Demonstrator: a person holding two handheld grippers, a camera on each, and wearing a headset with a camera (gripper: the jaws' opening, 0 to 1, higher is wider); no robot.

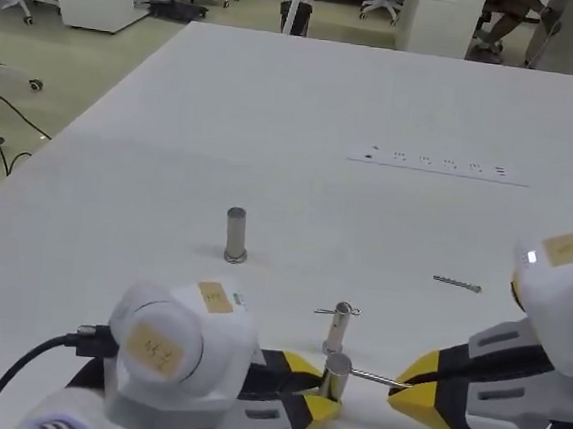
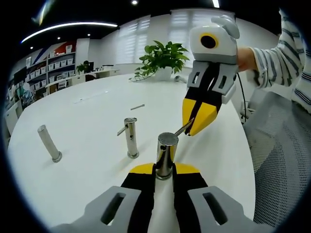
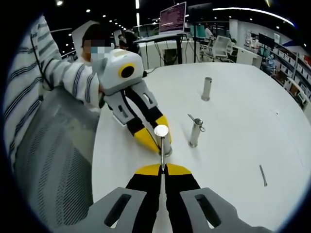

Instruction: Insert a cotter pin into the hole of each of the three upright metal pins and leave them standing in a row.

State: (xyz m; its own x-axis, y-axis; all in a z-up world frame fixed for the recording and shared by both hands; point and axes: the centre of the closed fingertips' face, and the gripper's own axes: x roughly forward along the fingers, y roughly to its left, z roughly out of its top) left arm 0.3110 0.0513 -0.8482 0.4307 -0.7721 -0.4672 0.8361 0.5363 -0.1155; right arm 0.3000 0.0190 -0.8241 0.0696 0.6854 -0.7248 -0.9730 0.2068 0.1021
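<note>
Right gripper (image 1: 404,389): jaws pressed together on one end of a cotter pin (image 1: 376,379), which is held level. Left gripper (image 2: 165,171): jaws clamped on the lower shank of the near pin (image 2: 165,151), which stands upright on the table (image 1: 304,126). The cotter pin's free end meets the near pin just under its head. Whether it has entered the hole cannot be confirmed.

Just beyond the near pin stands the middle pin (image 1: 336,329), upright, with a fitted cotter pin (image 1: 336,309) through its top. Farther beyond the near pin, to its left, stands the far pin (image 1: 236,234), upright, with no cotter visible in it. A spare cotter pin (image 1: 458,284) lies flat beyond and to the right of the near pin, apart from all three.

Assessment: the cotter pin looks like thin, light wire, likely to bend or pivot if gripped mid-length. It should be held at its outer end and pushed along its axis. The near pin appears smooth and stiff with a small foot, so it may slip or tip. It should be gripped low on the shank, clear of the hole.
</note>
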